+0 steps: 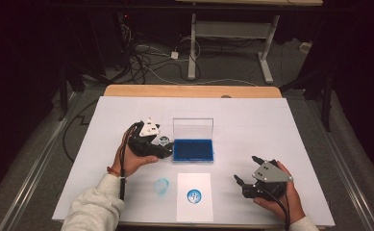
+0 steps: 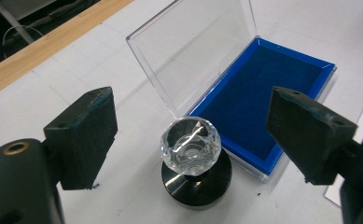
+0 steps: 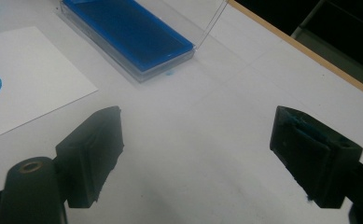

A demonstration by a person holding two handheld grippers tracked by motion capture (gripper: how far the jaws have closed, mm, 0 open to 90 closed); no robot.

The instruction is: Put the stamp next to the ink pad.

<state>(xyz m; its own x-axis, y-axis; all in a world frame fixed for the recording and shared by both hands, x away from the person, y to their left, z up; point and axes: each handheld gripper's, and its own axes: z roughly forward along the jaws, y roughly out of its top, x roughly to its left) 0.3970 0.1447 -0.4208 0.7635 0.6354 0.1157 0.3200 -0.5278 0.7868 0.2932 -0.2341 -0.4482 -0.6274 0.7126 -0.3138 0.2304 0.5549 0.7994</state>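
Observation:
A stamp with a faceted clear knob on a round black base (image 2: 191, 161) stands upright on the white table, just left of an ink pad case (image 2: 268, 100). The case holds a blue pad, and its clear lid (image 2: 193, 51) stands raised. My left gripper (image 2: 193, 109) is open, with the stamp between its jaws and gaps on both sides. In the high view the left gripper (image 1: 163, 146) is beside the case (image 1: 193, 150). My right gripper (image 1: 247, 169) rests open at the front right with nothing between its jaws (image 3: 200, 123).
A white sheet of paper (image 1: 194, 204) bearing a round blue print (image 1: 193, 196) lies near the front edge. A blue smudge (image 1: 161, 186) marks the table left of it. The table's wooden far edge (image 1: 193, 91) runs behind; cables lie on the floor beyond.

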